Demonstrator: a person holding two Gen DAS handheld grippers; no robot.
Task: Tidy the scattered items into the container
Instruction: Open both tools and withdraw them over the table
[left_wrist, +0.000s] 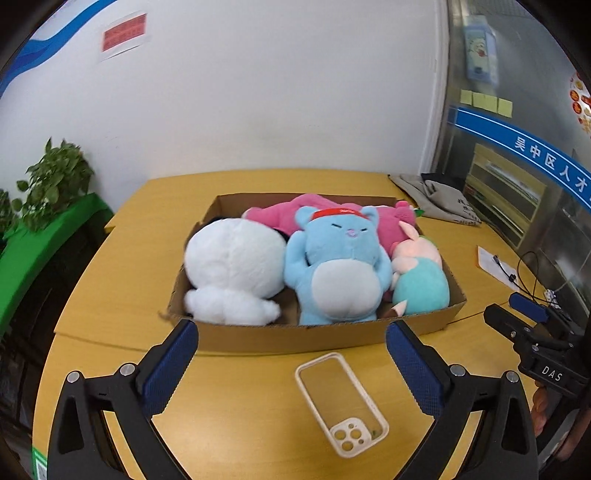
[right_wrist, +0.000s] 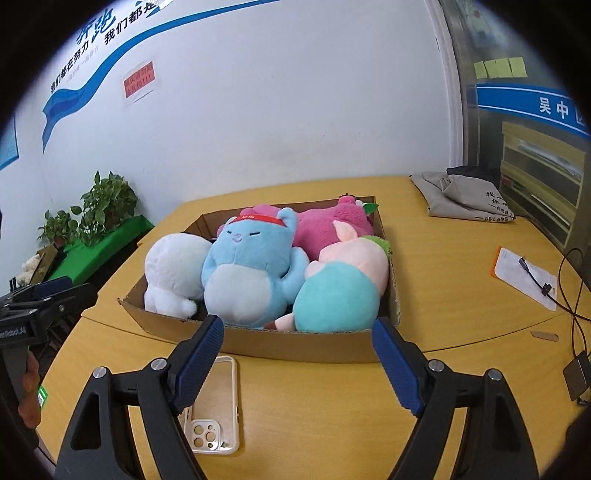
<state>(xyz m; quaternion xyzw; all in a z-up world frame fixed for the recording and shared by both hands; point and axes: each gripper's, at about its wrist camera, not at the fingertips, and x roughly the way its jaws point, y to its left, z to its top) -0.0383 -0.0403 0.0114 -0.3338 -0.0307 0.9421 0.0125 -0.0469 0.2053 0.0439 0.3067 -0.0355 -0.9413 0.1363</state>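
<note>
A shallow cardboard box (left_wrist: 295, 338) (right_wrist: 295, 345) on the yellow table holds several plush toys: a white one (left_wrist: 232, 269) (right_wrist: 173, 271), a blue bear with a red headband (left_wrist: 338, 273) (right_wrist: 251, 273), a pink one (left_wrist: 280, 216) (right_wrist: 332, 225) and a pink-and-teal one (left_wrist: 421, 277) (right_wrist: 343, 291). A cream phone case (left_wrist: 341, 402) (right_wrist: 218, 406) lies face down on the table in front of the box. My left gripper (left_wrist: 291, 345) hangs open above the case, nothing between its fingers. My right gripper (right_wrist: 297, 345) is open and empty, just right of the case.
A folded grey cloth bag (left_wrist: 436, 199) (right_wrist: 461, 199) lies at the table's back right. A paper card with a cable (left_wrist: 498, 264) (right_wrist: 524, 277) sits at the right edge. Potted plants (right_wrist: 107, 206) on a green stand are at the left. A person's hand (right_wrist: 29, 391) holds the left gripper.
</note>
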